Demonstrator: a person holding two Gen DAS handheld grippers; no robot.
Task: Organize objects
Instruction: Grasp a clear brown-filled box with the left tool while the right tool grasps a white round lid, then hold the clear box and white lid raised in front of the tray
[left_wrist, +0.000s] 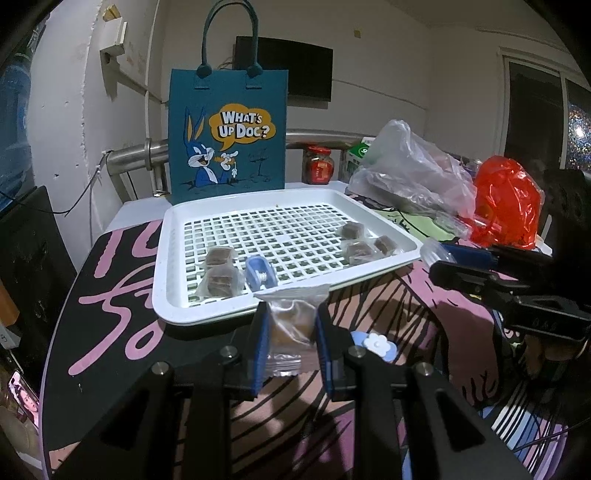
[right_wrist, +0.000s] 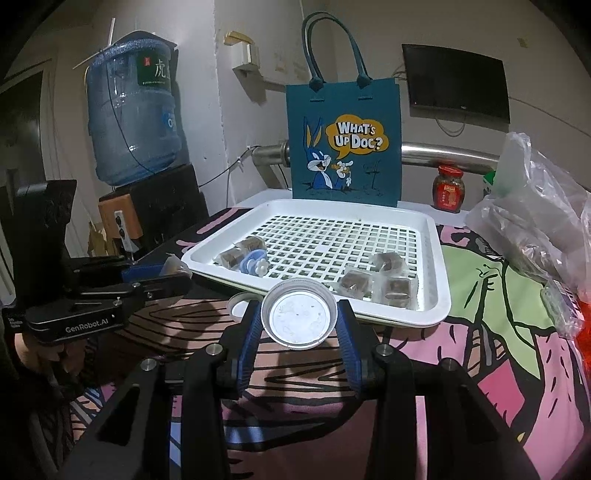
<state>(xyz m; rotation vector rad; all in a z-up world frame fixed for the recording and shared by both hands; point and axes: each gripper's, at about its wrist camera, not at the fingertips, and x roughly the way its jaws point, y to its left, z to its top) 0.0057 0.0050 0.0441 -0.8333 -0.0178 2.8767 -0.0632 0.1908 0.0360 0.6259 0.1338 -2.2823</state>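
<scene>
The left claw (left_wrist: 290, 343) grips a clear snack packet (left_wrist: 291, 325) lengthwise, pointing toward the white tray (left_wrist: 166, 266); its contents look blurred. The right claw (right_wrist: 300, 325) clamps a round lid (right_wrist: 299, 314), face toward the camera, just before the tray.

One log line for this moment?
left gripper: shut on wrapped snack | right gripper: shut on plastic lid | both short of white tray

both wrist views look forward and slightly down from close by, sharing the white tray (left_wrist: 168, 266) (right_wrist: 441, 295) and the blue tote bag (left_wrist: 227, 129) (right_wrist: 343, 144) behind it.
</scene>
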